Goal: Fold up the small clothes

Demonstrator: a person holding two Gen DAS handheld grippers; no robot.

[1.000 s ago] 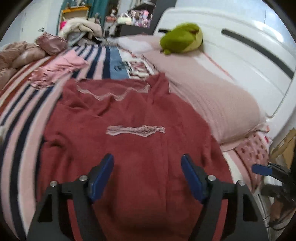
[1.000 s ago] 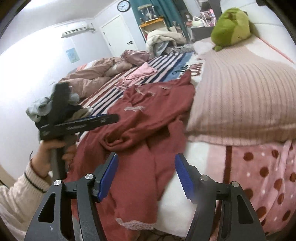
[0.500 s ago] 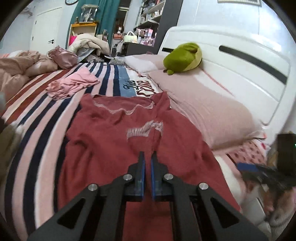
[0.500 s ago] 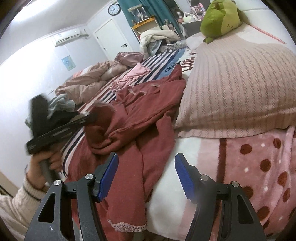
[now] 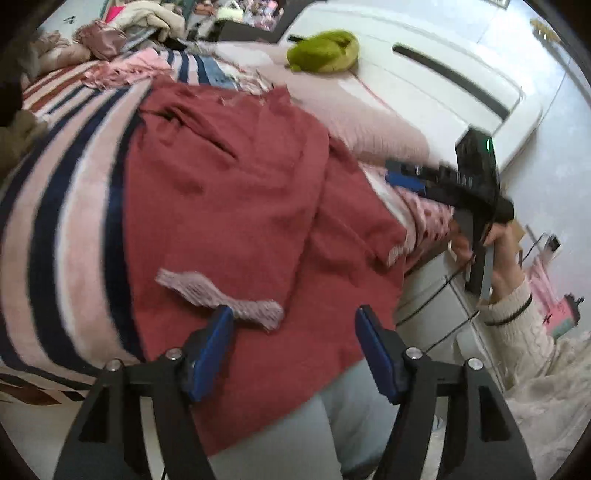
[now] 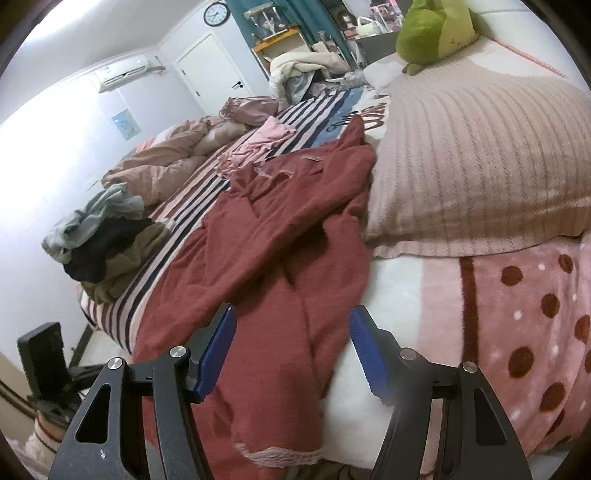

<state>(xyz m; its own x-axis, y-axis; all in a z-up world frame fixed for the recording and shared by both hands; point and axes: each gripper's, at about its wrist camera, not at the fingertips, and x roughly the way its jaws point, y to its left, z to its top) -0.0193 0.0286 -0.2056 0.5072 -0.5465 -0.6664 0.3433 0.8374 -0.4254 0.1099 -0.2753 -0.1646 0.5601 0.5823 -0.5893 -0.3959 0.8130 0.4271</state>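
A dark red knit garment with pale lace trim lies spread on the striped bed; it also shows in the right wrist view, one sleeve hanging over the bed's edge. My left gripper is open and empty, just above the garment's near hem beside the lace trim. My right gripper is open and empty above the hanging sleeve. The right gripper also shows in the left wrist view, held off the bed's right side.
A pink ribbed pillow and green plush toy lie to the right. A small pink garment lies farther up the bed. A heap of grey, black and brown clothes sits at the left edge. White headboard.
My left gripper, shut on the red garment half a second ago, has opened and let it go; part of the garment now lies folded over. The right gripper stayed open.
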